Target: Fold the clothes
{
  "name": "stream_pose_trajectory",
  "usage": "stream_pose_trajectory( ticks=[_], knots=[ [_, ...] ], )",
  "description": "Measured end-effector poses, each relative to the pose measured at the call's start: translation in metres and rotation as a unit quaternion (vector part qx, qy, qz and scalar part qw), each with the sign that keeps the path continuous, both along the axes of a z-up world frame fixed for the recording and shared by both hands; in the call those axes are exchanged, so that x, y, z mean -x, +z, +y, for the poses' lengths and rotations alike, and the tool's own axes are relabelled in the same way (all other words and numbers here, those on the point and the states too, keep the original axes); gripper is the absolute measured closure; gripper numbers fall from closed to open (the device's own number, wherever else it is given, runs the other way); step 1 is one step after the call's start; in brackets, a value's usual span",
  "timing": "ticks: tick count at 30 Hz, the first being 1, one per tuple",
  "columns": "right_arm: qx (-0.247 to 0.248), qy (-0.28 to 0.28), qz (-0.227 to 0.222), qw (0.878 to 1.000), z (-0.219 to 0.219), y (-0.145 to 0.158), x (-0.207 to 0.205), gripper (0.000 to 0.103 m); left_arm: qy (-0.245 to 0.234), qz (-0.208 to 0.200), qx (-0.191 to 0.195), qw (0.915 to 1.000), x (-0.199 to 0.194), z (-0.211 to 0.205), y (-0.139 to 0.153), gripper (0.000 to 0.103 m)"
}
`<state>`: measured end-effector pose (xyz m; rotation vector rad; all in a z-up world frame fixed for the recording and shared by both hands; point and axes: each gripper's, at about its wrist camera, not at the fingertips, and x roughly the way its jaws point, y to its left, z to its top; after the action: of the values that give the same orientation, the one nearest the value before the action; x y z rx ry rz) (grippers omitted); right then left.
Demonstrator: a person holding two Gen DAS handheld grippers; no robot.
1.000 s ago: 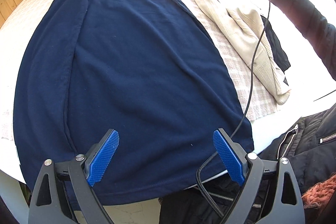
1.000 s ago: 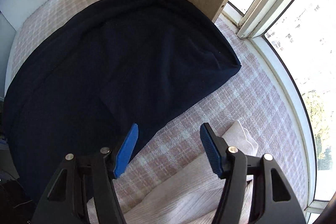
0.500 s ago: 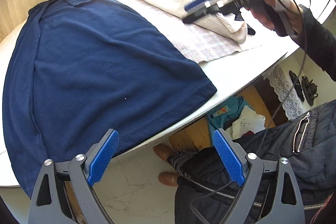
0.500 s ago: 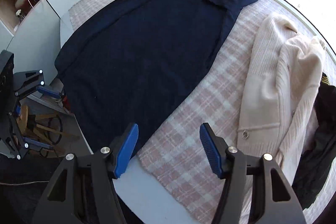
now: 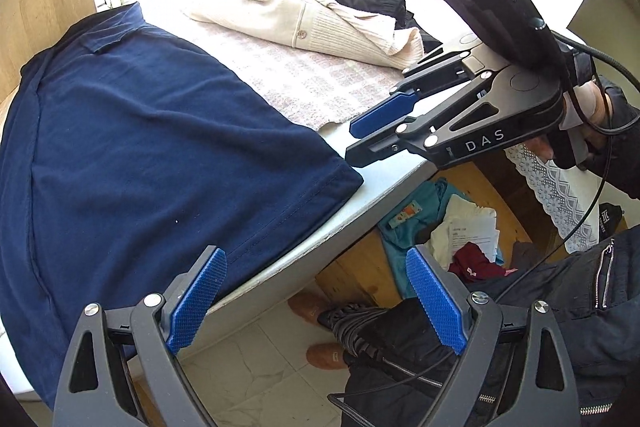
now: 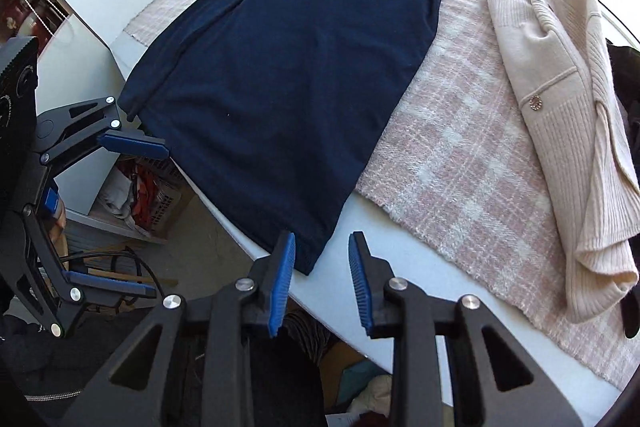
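Navy shirt [image 6: 288,75] flat, hem over table edge [image 6: 360,291], left gripper [image 5: 316,303] jaws wide, empty, right gripper [image 6: 320,281] jaws closing, empty

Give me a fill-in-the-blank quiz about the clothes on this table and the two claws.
1. The navy shirt lies flat, its hem at the table's ____ edge.
2. The cream cardigan rests on a ____ checked cloth.
3. The left claw stands wide open and holds ____.
4. The right claw, its jaws closing, is beside the shirt's ____ corner.

Missing words: near; pink; nothing; bottom
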<state>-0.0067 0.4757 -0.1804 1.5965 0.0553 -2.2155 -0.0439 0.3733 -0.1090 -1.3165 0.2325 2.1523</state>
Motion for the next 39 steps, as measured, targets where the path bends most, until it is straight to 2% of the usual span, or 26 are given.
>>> stream_pose_trajectory(
  ticks=[4,12,14,15,18,20,22,23,26,28,30,31,33,39],
  knots=[
    [-0.03,0.003,-0.008,1.0,-0.018,-0.013,0.012,0.075,0.001,0.007,-0.011,0.9999,0.002,0.0,0.0,0.012],
    [-0.042,0.037,-0.022,0.998,-0.043,-0.027,0.018,0.076,0.0,0.012,-0.03,0.9995,0.008,-0.005,-0.001,0.012],
    [-0.02,0.032,-0.038,0.999,-0.039,-0.028,0.022,0.092,0.001,0.011,-0.034,0.9994,0.01,-0.006,-0.002,0.012],
    [-0.007,0.027,-0.045,0.999,-0.034,-0.025,0.023,0.095,0.001,0.011,-0.037,0.9993,0.011,-0.006,-0.003,0.012],
    [0.073,-0.007,-0.071,0.995,-0.016,-0.024,0.03,0.096,0.0,0.01,-0.044,0.999,0.014,-0.004,-0.006,0.011],
    [0.149,-0.047,-0.096,0.983,0.0,-0.024,0.036,0.096,0.002,0.012,-0.051,0.9986,0.015,-0.004,-0.008,0.011],
    [0.201,-0.077,-0.11,0.97,0.012,-0.022,0.041,0.096,0.005,0.016,-0.059,0.9981,0.018,-0.002,-0.009,0.011],
    [0.212,-0.084,-0.115,0.967,0.014,-0.018,0.042,0.096,0.007,0.017,-0.06,0.998,0.02,-0.001,-0.01,0.011],
    [0.213,-0.087,-0.112,0.967,0.011,-0.012,0.045,0.096,0.018,0.017,-0.065,0.9976,0.029,0.002,-0.013,0.013],
    [0.218,-0.093,-0.115,0.965,0.008,-0.011,0.047,0.096,0.021,0.011,-0.077,0.9968,0.036,0.003,-0.013,0.021],
    [0.214,-0.094,-0.114,0.966,0.004,-0.01,0.048,0.096,0.025,0.006,-0.081,0.9964,0.042,0.006,-0.014,0.037],
    [0.207,-0.093,-0.113,0.967,0.003,-0.01,0.048,0.096,0.025,-0.001,-0.076,0.9968,0.045,0.008,-0.016,0.041],
    [0.196,-0.092,-0.112,0.97,0.001,-0.009,0.048,0.096,0.027,-0.014,-0.065,0.9974,0.051,0.011,-0.02,0.062],
    [0.16,-0.077,-0.103,0.979,-0.008,-0.005,0.048,0.096,0.019,-0.017,-0.037,0.999,0.055,0.015,-0.022,0.087]
  ],
)
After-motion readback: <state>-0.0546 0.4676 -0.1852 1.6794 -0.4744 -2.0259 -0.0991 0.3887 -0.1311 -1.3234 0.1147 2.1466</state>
